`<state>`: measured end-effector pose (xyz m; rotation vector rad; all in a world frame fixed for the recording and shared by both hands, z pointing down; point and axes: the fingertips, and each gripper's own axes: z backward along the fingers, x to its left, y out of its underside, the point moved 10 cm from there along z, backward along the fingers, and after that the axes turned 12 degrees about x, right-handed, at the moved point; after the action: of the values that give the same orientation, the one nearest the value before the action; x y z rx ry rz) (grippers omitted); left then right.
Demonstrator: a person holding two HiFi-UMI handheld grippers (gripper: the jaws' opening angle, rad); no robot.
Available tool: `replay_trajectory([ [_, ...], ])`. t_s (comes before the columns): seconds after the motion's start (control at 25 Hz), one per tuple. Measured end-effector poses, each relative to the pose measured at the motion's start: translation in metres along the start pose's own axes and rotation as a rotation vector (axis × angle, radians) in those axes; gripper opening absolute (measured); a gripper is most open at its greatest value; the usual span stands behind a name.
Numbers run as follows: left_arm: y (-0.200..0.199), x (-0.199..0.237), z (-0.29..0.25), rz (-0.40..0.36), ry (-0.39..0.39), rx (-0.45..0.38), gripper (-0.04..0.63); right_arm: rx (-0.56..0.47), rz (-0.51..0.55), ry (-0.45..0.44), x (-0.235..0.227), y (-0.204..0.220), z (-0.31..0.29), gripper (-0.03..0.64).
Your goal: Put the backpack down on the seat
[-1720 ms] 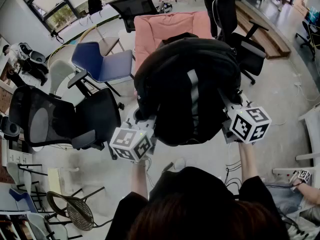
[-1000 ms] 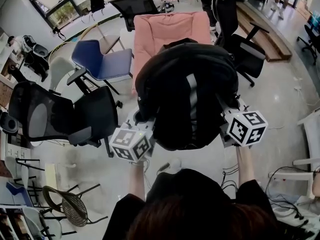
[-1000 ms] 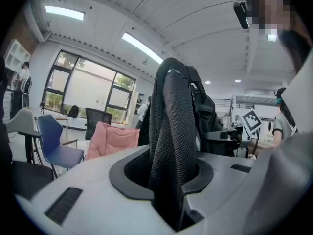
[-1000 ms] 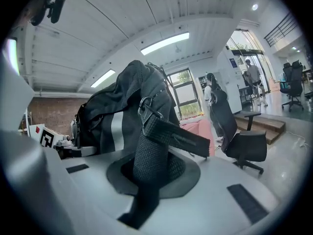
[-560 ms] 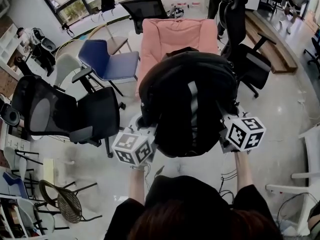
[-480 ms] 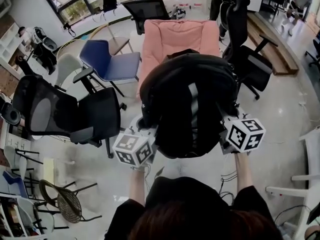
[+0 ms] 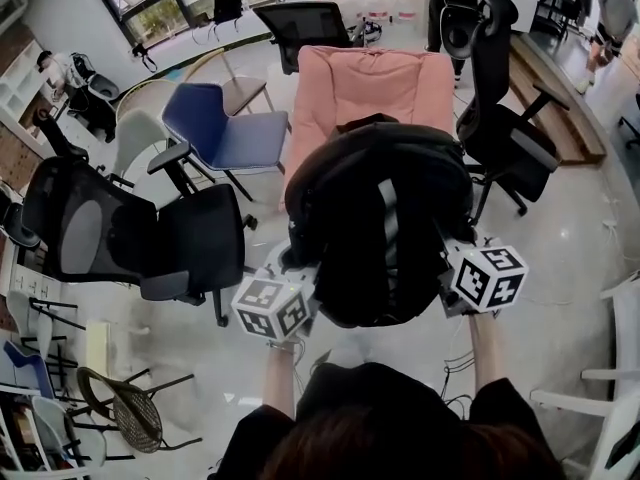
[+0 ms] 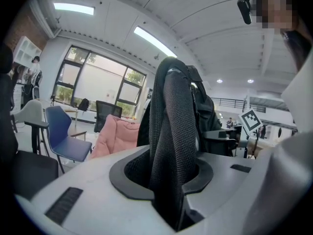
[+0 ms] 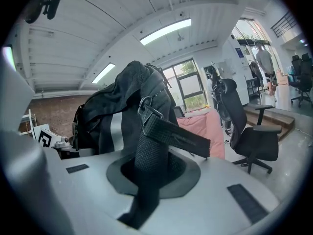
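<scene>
A black backpack [image 7: 380,218] with a grey stripe hangs in the air between my two grippers, in front of a pink padded seat [image 7: 370,83]. My left gripper [image 7: 290,268] is shut on a padded mesh shoulder strap [image 8: 171,146] of the backpack. My right gripper [image 7: 450,258] is shut on a webbing strap [image 9: 151,165] with a metal ring. The pack [image 8: 195,106] rises above the left jaws and leans left of the right jaws [image 9: 122,116]. The bag covers the front of the pink seat [image 9: 208,126] in the head view.
A blue chair [image 7: 215,128] and a black mesh office chair [image 7: 130,233] stand at the left. Another black office chair [image 7: 505,118] is at the right of the pink seat, one more [image 7: 310,28] behind it. A wire chair [image 7: 135,413] lies low left. A white chair [image 7: 620,388] shows at the right edge.
The person has stepped toward the pink seat with the backpack held between both grippers; the seat now sits lower and closer in the head view. Both grips are unchanged.
</scene>
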<state>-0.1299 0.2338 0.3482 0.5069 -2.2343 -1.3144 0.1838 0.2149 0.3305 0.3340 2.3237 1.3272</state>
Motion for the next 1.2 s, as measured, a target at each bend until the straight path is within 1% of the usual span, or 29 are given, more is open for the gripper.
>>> replay_trajectory([
  [0.6, -0.043, 0.101, -0.082, 0.031, 0.039, 0.043, 0.104, 0.040, -0.031, 0.039, -0.030, -0.052, -0.119, 0.035],
  [0.92, -0.065, 0.138, -0.122, 0.018, 0.063, 0.057, 0.104, 0.037, -0.047, 0.061, -0.048, -0.074, -0.163, 0.035],
  [1.2, -0.087, 0.168, -0.168, 0.044, 0.061, 0.076, 0.104, 0.066, -0.051, 0.057, -0.078, -0.102, -0.210, 0.035],
])
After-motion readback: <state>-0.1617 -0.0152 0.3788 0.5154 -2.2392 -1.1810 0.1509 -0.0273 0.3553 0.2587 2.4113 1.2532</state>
